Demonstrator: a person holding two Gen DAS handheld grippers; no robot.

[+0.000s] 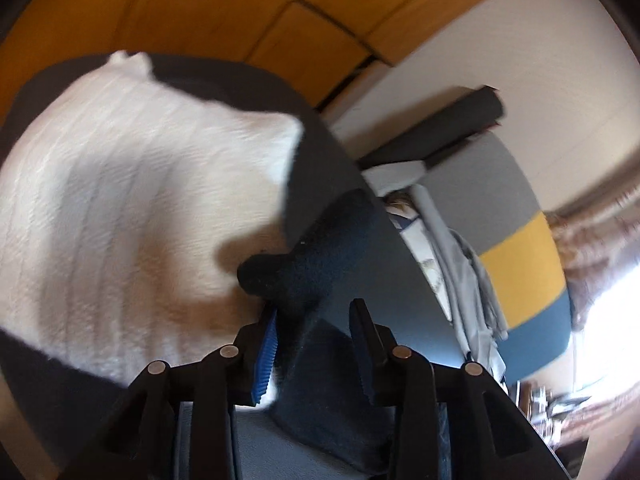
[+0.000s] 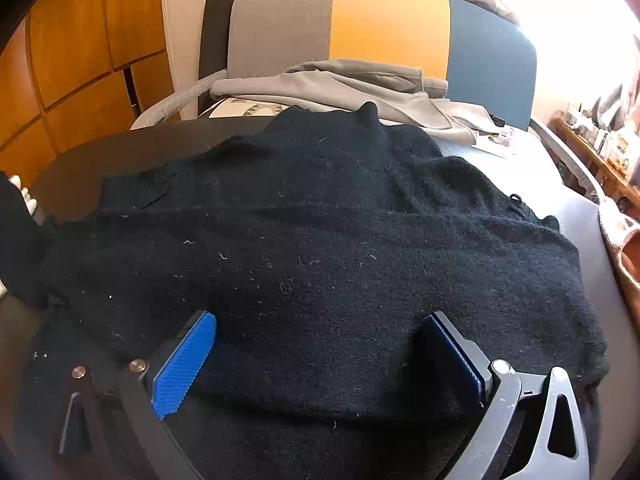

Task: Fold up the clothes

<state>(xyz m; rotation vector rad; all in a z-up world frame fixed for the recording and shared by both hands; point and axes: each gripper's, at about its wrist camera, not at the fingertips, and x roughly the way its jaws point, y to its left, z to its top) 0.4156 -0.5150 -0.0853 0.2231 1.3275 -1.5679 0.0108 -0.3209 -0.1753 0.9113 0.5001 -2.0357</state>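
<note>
Black sweater (image 2: 320,248): knitted, flecked with pale lint, spread nearly flat across the dark table (image 2: 120,148). It covers most of the tabletop in the right wrist view; its far edge rises in a small peak, and its right edge reaches toward the table's pale, sunlit side.

Right gripper (image 2: 320,356): hovers low over the near part of the sweater, jaws wide apart, blue pads facing each other with only flat knit between them; nothing is clamped.

Left gripper (image 1: 316,344): jaws partly closed, with a bunched fold of the black sweater (image 1: 312,288) between them. The cloth touches the blue left pad; whether both pads press on it cannot be told, as the view is blurred.

White towel (image 1: 132,208): ribbed, folded, lying on the same table just beside the sweater's gathered end, on the left side of the left wrist view.

Chair (image 2: 384,24): stands behind the table, its back striped grey, yellow and blue. Grey garment (image 2: 360,88): draped loosely over the seat, touching the table's far edge just past the sweater.

Black roll (image 2: 220,20): upright, leaning at the wall beside the chair.

Wooden cupboards (image 2: 76,40): orange-brown panels to the left.

Patterned curtain (image 1: 592,240): at a bright window.

Shelf (image 2: 600,152): cluttered with small items, far right, too small to tell.
</note>
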